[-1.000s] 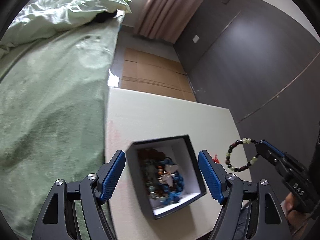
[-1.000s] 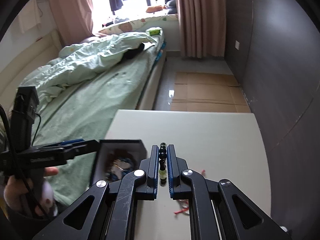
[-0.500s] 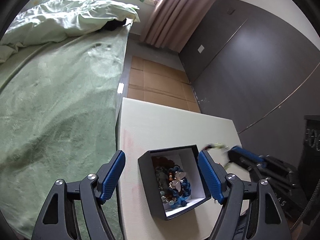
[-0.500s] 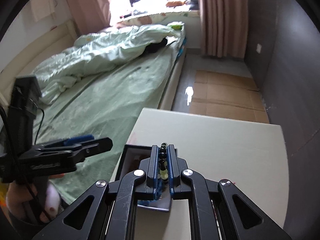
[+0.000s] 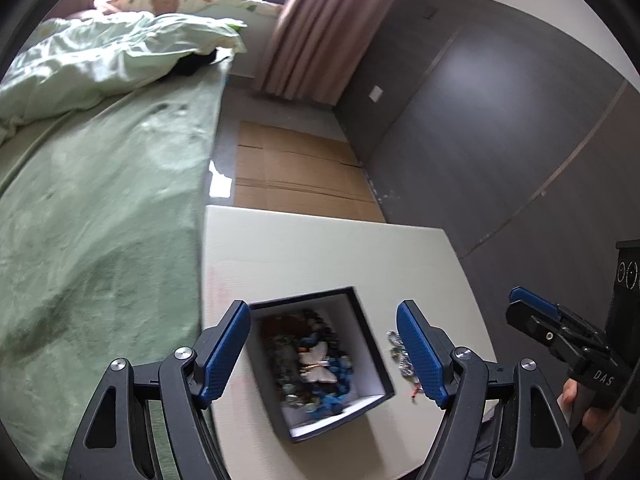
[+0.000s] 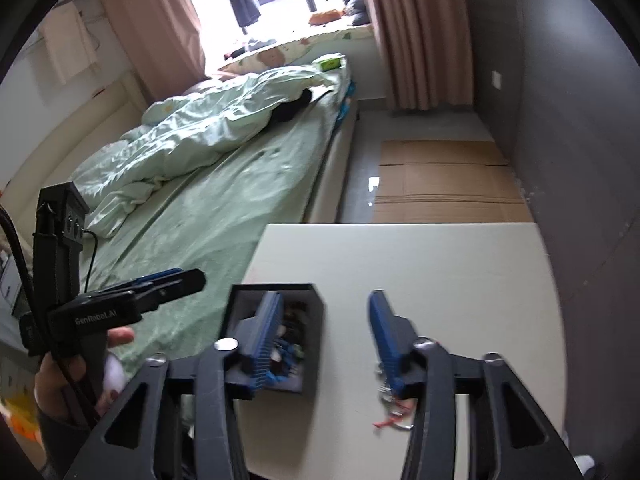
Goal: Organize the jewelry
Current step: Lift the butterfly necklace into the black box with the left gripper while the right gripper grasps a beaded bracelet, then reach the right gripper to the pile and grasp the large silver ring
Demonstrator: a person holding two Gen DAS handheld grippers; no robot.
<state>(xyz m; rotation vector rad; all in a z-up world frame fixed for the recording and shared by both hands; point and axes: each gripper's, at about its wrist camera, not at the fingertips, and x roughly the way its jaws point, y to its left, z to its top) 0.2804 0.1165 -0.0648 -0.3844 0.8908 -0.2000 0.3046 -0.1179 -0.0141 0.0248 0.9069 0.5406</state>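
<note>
A black box (image 5: 370, 340) with a white lining sits on the pale table (image 5: 320, 248), full of mixed beads and a white butterfly piece (image 5: 320, 372). My left gripper (image 5: 322, 320) hovers open above the box, one finger over each side of it. In the right wrist view the box (image 6: 276, 287) lies under the left finger of my right gripper (image 6: 325, 308), whose jaws are opening with nothing between them. A silver chain (image 5: 396, 350) with a red bit (image 6: 390, 402) lies on the table right of the box. The right gripper (image 5: 520, 306) also shows at the far right.
A bed with a green sheet (image 5: 100, 220) runs along the table's left edge. Flattened cardboard (image 6: 440, 176) covers the floor beyond the table, and a dark wall (image 5: 500, 120) stands to the right. A hand (image 6: 116, 336) holds the left gripper (image 6: 188, 280).
The right gripper, shut on a beaded bracelet a second ago, swung left over the box and has spread its jaws; the bracelet is gone from between them. The left gripper stays open.
</note>
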